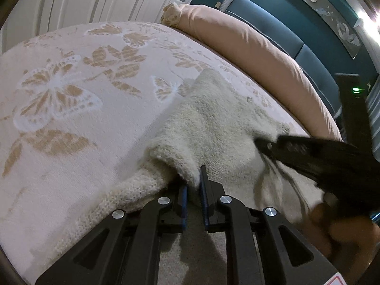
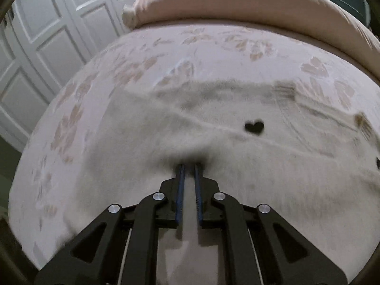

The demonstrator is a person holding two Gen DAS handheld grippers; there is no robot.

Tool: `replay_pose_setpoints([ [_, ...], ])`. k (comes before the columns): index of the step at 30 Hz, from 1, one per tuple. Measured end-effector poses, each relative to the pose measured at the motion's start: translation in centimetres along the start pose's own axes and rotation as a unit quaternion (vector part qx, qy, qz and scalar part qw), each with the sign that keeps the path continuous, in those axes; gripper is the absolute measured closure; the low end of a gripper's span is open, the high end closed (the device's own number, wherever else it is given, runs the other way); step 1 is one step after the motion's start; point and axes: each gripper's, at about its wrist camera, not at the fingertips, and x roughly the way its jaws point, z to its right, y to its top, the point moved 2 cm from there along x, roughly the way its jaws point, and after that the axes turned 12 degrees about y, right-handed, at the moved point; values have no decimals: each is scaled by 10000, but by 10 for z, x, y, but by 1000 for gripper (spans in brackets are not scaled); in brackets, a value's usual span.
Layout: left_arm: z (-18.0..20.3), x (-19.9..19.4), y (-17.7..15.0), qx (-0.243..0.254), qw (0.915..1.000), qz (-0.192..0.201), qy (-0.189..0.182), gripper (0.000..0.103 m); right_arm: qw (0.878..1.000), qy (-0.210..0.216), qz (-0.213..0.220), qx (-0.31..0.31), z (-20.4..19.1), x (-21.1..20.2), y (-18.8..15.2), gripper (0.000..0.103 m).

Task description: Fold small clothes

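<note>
On the bed (image 1: 71, 123), our left tool (image 1: 193, 182) and right tool (image 2: 188, 168) both pinch the knitted sweater (image 1: 213, 123); next we must carry this fold over evenly.

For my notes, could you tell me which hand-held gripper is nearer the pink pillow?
Right: it grips the knit garment on the pink pillow's side; left grips farther away.
</note>
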Motion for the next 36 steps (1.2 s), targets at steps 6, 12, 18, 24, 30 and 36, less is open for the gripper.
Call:
replay_pose_setpoints([
  [6,-1,0,0,-20,10000,28,-62,90,9954,195,567,744,24,-54,11,83],
  [12,0,0,-1,26,10000,79,-11,90,9646,-1343,1654,1555,134,-187,-70,44],
  [18,5,0,0,151,9997,95,137,90,9606,-1020,1151,2316,197,-187,-98,55],
  [24,8,0,0,233,9994,86,246,90,9563,-1111,1605,2179,190,-211,-98,96],
  [30,18,-1,6,467,9976,-38,508,90,9598,-1650,925,2074,203,-186,-111,95],
  [36,21,-1,17,639,9953,-449,568,88,9541,-1655,1581,1931,150,-225,-96,94],
])
